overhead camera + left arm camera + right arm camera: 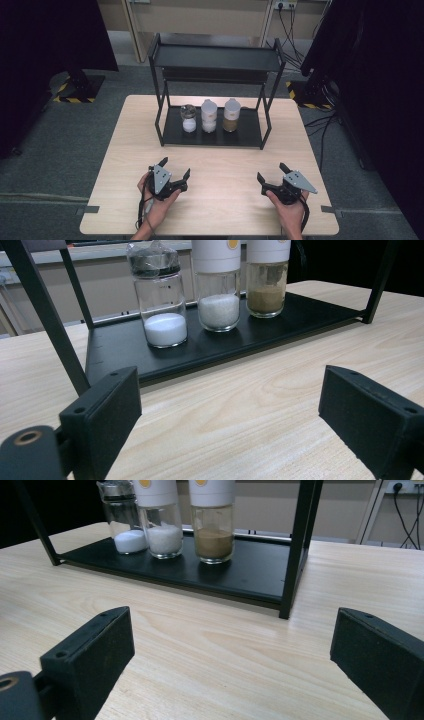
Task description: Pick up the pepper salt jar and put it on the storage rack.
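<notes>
A black two-level rack (212, 135) stands at the back of the wooden table (130, 150). On its bottom shelf sit three jars in a row: a glass jar with a dark lid and white powder (188, 119) (159, 300) (125, 522), a white-capped jar of white grains (208, 117) (217, 287) (159, 522), and a white-capped jar of brown powder (231, 116) (267, 282) (212, 525). My left gripper (175, 169) (227, 410) rests near the front edge, open and empty. My right gripper (271, 172) (232, 655) is open and empty too, at the front right.
The rack's top shelf (217, 57) is bare. Black rack posts (297, 550) (47, 315) rise at its corners. Dark curtains flank the table, with stands on striped floor tape (75, 92) and cables (320, 122) on the grey floor.
</notes>
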The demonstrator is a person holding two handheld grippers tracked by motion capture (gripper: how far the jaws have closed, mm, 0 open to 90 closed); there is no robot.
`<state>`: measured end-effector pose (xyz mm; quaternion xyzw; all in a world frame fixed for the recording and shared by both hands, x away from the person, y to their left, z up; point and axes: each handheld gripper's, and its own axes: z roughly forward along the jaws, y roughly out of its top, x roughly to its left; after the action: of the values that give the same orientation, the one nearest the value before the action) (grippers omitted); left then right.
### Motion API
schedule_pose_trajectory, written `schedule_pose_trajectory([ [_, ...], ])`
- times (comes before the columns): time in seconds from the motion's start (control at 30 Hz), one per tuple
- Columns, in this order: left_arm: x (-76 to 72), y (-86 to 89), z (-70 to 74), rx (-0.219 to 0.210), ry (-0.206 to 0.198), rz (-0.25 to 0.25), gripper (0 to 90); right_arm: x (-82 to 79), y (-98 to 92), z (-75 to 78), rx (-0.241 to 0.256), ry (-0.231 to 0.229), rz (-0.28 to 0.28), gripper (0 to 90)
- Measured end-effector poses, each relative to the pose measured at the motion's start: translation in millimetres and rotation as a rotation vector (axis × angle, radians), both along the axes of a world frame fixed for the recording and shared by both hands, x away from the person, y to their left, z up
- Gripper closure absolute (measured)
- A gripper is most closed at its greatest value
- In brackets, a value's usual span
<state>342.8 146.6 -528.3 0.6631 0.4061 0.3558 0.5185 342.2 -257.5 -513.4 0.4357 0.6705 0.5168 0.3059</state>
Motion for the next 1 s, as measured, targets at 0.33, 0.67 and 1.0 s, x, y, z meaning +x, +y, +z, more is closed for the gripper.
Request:
schedule_pose_trajectory([
  [0.33,-0.1,-0.1,0.0,0.002,0.000,0.000,9.5,0.3,-8.6,-1.9,-0.002,-0.001,-0.027,4.1],
  [0.67,0.1,0.0,0.0,-0.002,0.001,0.001,9.5,2.1,-16.6,-3.2,-0.008,-0.001,-0.051,4.1],
  [1.0,0.0,0.0,0.0,0.000,0.000,0.001,9.5,4.1,-24.1,-5.8,-0.010,-0.001,-0.074,4.1],
])
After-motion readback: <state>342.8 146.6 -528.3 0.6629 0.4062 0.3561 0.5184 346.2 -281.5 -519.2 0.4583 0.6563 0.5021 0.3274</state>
